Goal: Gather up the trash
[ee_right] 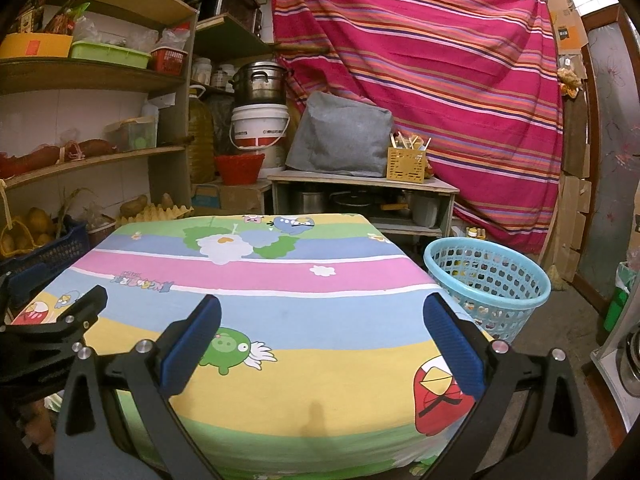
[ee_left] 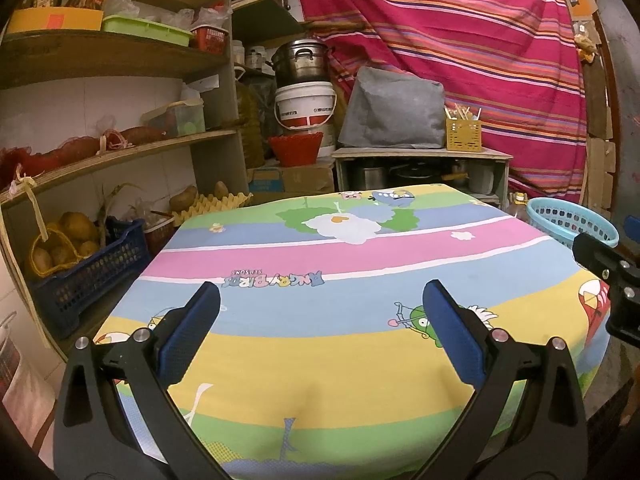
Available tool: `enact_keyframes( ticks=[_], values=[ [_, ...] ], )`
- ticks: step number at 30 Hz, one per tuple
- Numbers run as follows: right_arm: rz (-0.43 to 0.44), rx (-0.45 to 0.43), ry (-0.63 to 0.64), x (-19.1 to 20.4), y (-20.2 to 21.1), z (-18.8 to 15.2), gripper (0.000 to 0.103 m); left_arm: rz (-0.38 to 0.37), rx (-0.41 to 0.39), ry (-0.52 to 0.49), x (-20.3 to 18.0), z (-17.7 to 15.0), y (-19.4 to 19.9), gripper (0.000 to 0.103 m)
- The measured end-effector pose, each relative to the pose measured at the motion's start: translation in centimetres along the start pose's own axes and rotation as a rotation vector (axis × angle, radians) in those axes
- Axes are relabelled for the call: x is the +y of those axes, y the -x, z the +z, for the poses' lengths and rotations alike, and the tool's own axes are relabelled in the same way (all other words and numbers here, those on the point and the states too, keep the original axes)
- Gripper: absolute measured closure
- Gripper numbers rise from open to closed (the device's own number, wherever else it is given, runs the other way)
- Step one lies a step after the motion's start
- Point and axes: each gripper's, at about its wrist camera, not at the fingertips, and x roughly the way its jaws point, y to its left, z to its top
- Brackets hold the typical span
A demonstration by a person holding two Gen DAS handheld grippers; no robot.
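The light blue basket (ee_right: 486, 280) with holes in its wall stands on the floor, just beside the right edge of the table (ee_right: 280, 276). In the left wrist view only a part of the basket (ee_left: 572, 220) shows, behind the far right corner of the table (ee_left: 320, 248). Whether something lies inside the basket, I cannot tell. On the table is a cloth with coloured stripes and cartoon birds and pigs, and no piece of trash shows on it.

The left gripper (ee_left: 320, 332) hangs over the near part of the table with its jaws wide apart, and nothing is between the blue pads (ee_left: 188, 336). The right gripper (ee_right: 320, 340) is beside it, also above the near edge of the table, with jaws spread wide and holding nothing. Each gripper shows at the edge of the other camera's view.

Behind the table stands a low wooden cabinet (ee_right: 360, 184) with a grey bag (ee_right: 340, 140) and a yellow box (ee_right: 406, 164) of sticks on top. To the left are wooden shelves (ee_left: 120, 152) with potatoes (ee_left: 72, 236) in a dark blue crate (ee_left: 92, 272). A striped pink cloth (ee_right: 420, 60) hangs at the back.
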Motion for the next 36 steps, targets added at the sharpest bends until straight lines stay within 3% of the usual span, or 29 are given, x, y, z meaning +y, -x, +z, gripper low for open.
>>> enact_keyframes(
  ticks=[36],
  values=[
    [-0.004,-0.002,0.002,-0.11,0.0,-0.19,0.004,0.0,-0.008,-0.003,-0.29,-0.01,0.32,0.005]
  ],
)
